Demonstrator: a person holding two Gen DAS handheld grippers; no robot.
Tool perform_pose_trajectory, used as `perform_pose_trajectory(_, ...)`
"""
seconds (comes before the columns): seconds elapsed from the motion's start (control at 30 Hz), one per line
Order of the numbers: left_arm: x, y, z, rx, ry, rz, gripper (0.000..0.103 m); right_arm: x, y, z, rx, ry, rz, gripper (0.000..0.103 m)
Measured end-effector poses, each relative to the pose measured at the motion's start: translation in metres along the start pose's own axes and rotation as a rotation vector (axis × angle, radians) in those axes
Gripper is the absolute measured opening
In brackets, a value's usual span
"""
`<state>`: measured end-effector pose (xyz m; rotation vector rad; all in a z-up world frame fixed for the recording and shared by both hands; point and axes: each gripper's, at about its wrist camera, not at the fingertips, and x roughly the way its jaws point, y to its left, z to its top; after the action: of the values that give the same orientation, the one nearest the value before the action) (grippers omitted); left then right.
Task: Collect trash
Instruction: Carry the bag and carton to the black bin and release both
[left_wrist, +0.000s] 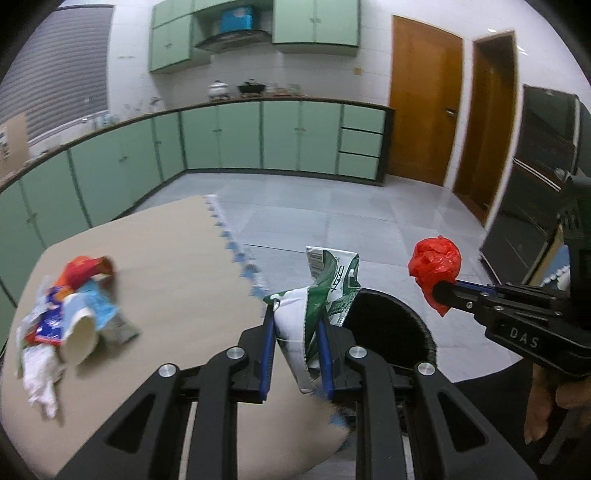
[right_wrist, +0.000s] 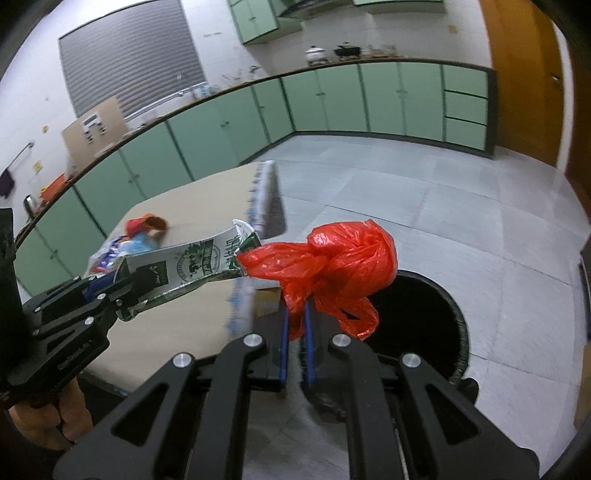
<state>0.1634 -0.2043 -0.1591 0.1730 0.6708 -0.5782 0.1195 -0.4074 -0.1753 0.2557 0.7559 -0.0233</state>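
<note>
My left gripper (left_wrist: 297, 314) is shut on a crushed green and white milk carton (left_wrist: 325, 291), held over the table's right edge beside the black bin (left_wrist: 391, 325). In the right wrist view the same carton (right_wrist: 192, 262) sticks out of the left gripper (right_wrist: 125, 284). My right gripper (right_wrist: 295, 314) is shut on a crumpled red plastic bag (right_wrist: 340, 258), just above the near rim of the bin (right_wrist: 424, 325). From the left wrist view the red bag (left_wrist: 436, 262) hangs at the tip of the right gripper (left_wrist: 441, 291), to the right of the bin.
A pile of trash (left_wrist: 70, 306) lies on the tan table (left_wrist: 166, 258): a paper cup, wrappers, white tissue, a red cup. Green cabinets (left_wrist: 258, 136) line the far walls, and wooden doors (left_wrist: 424, 118) stand on the right. Grey floor tiles (right_wrist: 443, 206) surround the bin.
</note>
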Motion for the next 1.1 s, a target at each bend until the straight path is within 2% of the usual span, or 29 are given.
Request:
perform_pose_trajectory(0.27,0.055,-0.044,0.001,0.057,0.062,-0.062,0.02,0.027,-0.054,-0.011,0.064,0.052,-0.057,0.006)
perform_pose_trajectory(0.6,0.143,-0.078,-0.004,0.107,0.187,-0.088,0.02,0.097,-0.107,-0.021,0.148,0.181,-0.085,0.007)
perform_pose_trajectory(0.67,0.159,-0.081,-0.003,0.104,0.217,-0.091,0.021,0.111,-0.116,-0.021,0.163,0.212,-0.106,0.01)
perform_pose_trajectory(0.73,0.174,-0.083,-0.006,0.099,0.248,-0.096,0.021,0.12,-0.121,-0.021,0.181,0.233,-0.126,0.024)
perform_pose_trajectory(0.77,0.176,-0.083,-0.008,0.099,0.247,-0.09,0.024,0.122,-0.125,-0.023,0.198,0.234,-0.134,0.033)
perform_pose_trajectory(0.8,0.182,-0.084,-0.008,0.095,0.263,-0.093,0.025,0.122,-0.126,-0.023,0.204,0.237,-0.135,0.035)
perform_pose_trajectory(0.9,0.18,-0.084,-0.004,0.085,0.236,-0.092,0.038,0.119,-0.13,-0.024,0.214,0.234,-0.139,0.035)
perform_pose_trajectory(1.1,0.167,-0.072,-0.004,0.063,0.222,-0.067,0.039,0.099,-0.118,-0.018,0.182,0.181,-0.132,0.035)
